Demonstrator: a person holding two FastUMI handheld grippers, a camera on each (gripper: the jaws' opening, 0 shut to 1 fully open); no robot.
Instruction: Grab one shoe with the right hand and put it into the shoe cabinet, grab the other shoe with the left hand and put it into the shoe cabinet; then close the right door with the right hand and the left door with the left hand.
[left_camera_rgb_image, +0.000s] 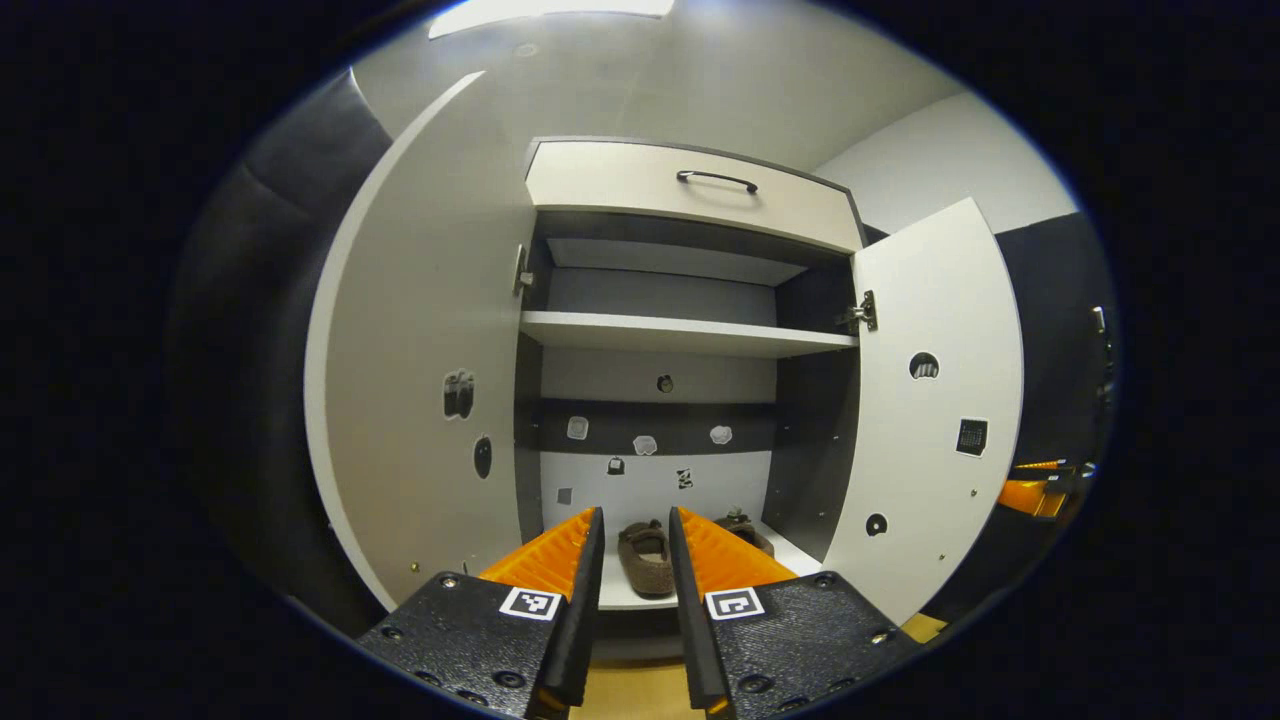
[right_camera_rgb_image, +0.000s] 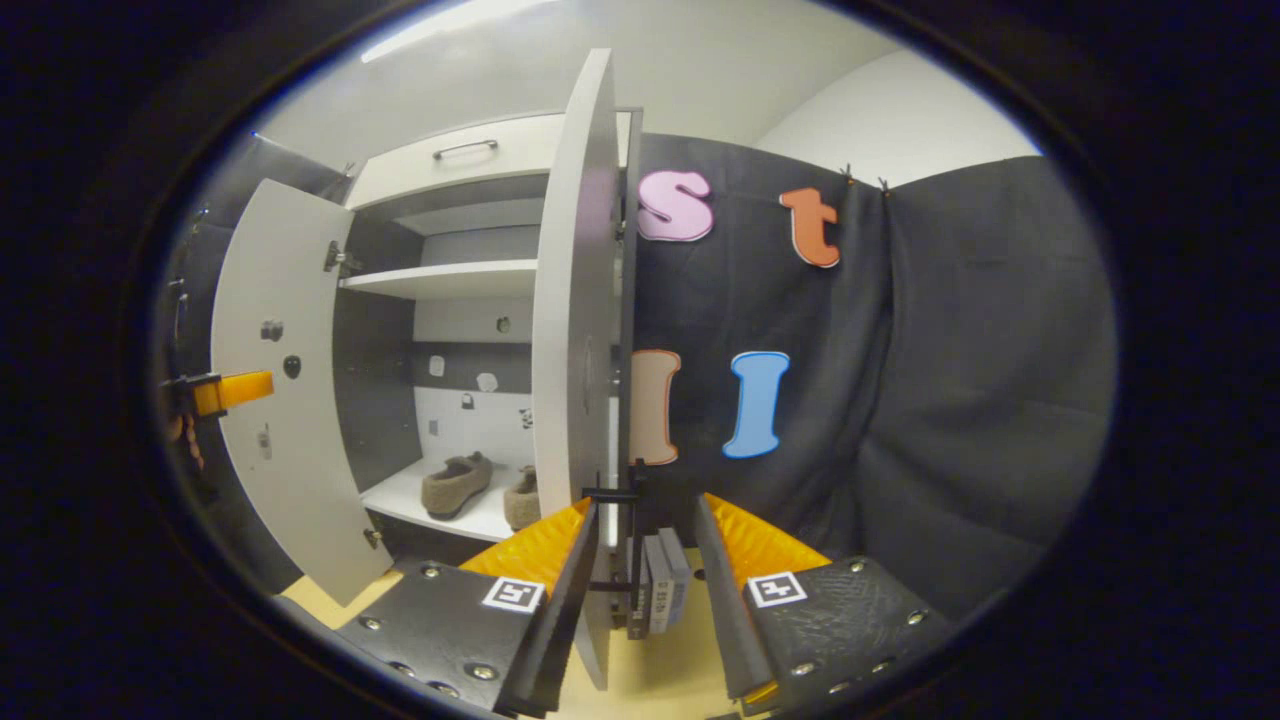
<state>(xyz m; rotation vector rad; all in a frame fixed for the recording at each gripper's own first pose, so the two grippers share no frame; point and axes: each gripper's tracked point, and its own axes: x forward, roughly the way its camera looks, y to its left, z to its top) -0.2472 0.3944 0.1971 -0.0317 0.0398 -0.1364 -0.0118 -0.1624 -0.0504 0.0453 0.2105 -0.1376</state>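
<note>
Both shoes (left_camera_rgb_image: 646, 556) sit on the cabinet's bottom shelf (right_camera_rgb_image: 470, 520). Right tongs (right_camera_rgb_image: 640, 560) gape, empty, straddling the right door (right_camera_rgb_image: 575, 330) edge. Left tongs (left_camera_rgb_image: 636, 560) open, empty. Push the door from outside, steadily.

cabinet mouth (left_camera_rgb_image: 660, 420): open between both doors | right door (right_camera_rgb_image: 575, 330): edge-on between right gripper's fingers (right_camera_rgb_image: 560, 560)

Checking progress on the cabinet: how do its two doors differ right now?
The left door swings wide, its inner face square to the left gripper view; the right door stands edge-on between the right gripper fingers. The left door is untouched. Both are open, pale, with small stickers inside.
</note>
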